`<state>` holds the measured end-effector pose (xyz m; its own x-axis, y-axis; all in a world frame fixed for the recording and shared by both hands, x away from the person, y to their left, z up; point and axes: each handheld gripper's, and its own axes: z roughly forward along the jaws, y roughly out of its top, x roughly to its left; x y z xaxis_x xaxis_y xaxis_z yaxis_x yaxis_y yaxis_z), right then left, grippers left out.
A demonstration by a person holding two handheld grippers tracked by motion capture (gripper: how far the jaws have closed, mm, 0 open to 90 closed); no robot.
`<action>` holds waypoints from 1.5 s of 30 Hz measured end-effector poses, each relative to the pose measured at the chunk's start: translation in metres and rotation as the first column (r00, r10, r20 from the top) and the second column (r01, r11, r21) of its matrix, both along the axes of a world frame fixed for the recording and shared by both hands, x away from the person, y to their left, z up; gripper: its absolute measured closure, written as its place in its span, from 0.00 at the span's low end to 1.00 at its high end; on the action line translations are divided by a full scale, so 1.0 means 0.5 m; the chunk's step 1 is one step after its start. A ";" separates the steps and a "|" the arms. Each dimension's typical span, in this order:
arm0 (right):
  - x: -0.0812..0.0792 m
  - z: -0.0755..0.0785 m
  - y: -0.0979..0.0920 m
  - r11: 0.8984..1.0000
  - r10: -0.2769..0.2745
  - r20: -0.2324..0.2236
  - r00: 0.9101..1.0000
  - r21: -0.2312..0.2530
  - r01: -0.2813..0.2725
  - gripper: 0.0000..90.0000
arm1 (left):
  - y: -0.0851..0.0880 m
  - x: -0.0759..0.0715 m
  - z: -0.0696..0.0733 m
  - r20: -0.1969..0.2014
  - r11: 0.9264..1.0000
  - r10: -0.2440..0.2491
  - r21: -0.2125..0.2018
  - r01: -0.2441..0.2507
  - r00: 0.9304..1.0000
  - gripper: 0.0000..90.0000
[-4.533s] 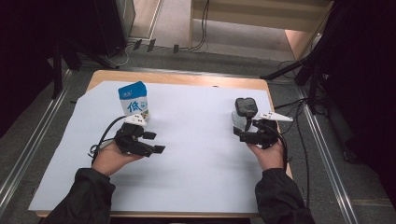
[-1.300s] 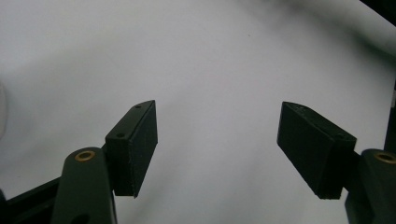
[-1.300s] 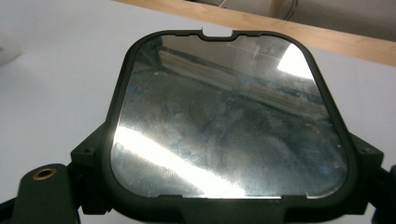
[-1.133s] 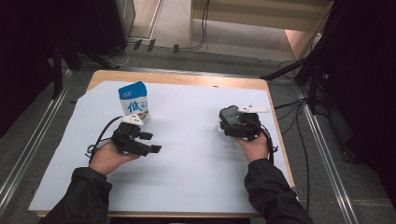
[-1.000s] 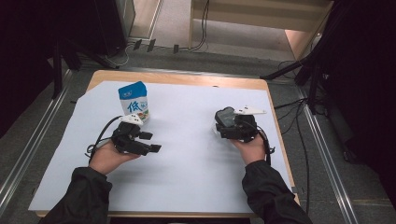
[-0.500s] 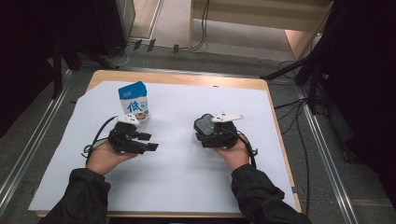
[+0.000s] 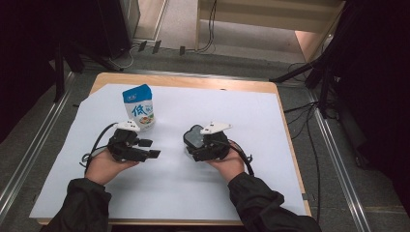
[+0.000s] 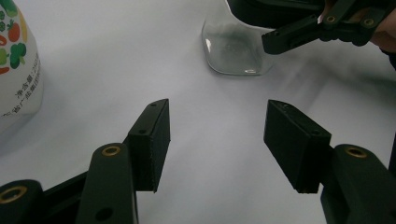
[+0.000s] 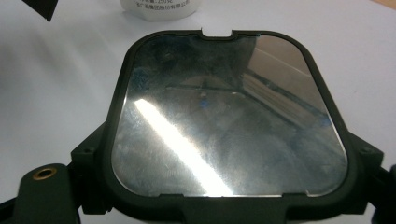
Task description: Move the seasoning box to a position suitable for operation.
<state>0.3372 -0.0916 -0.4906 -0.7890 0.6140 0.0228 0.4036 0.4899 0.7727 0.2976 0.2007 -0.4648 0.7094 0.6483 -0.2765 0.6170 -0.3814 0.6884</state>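
While the left gripper (image 7: pixel 145 149) rests on the worktop (image 7: pixel 290 145) in the person's left hand (image 7: pixel 104 166), its fingers (image 8: pixel 152 135) stand spread with nothing between them, having just been opening slightly. A carton (image 7: pixel 139 106) stands upright just beyond it. To the right, near the sheet's middle, the right gripper (image 7: pixel 196 145) holds a clear tub (image 8: pixel 233 51) with a dark lid (image 9: pixel 229 116), fingers pinching its sides, its base at the sheet.
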 end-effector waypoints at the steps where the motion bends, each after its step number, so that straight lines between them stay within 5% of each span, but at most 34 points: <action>1: -0.002 0.000 0.002 1.000 -0.003 0.004 1.000 -0.006 0.003 0.18 | 0.000 0.000 0.000 -0.001 1.000 0.000 0.000 0.000 1.000 0.47; 14: -0.007 0.007 -0.012 0.999 -0.005 -0.021 1.000 0.040 0.006 0.16 | -0.009 0.003 0.000 0.010 1.000 -0.009 -0.001 0.009 1.000 0.48; 20: -0.019 0.034 -0.031 0.997 -0.013 -0.025 1.000 0.073 0.015 0.16 | -0.016 0.012 0.006 0.003 0.999 -0.035 -0.022 0.036 0.999 0.63; 23: -0.030 0.062 -0.062 0.992 -0.024 -0.028 0.999 0.126 0.028 0.16 | -0.022 0.015 0.006 0.012 0.998 -0.050 -0.027 0.050 0.999 0.70; 31: -0.055 0.081 -0.103 0.989 -0.014 -0.031 0.999 0.150 0.018 0.18 | -0.035 0.038 0.013 0.031 0.996 -0.076 -0.038 0.077 0.997 0.91; 34: -0.071 0.079 -0.131 0.985 -0.010 -0.024 1.000 0.171 0.014 0.41 | -0.040 0.047 0.015 0.045 0.995 -0.085 -0.052 0.087 0.995 0.99; 41: -0.091 0.067 -0.154 0.984 -0.022 -0.013 1.000 0.175 0.024 0.65 | -0.059 0.067 0.008 0.055 0.990 -0.129 -0.043 0.131 0.990 1.00; 45: -0.093 0.053 -0.158 0.983 0.006 -0.064 0.998 0.183 0.005 0.82 | -0.072 0.080 0.002 0.051 0.990 -0.136 -0.041 0.138 0.989 1.00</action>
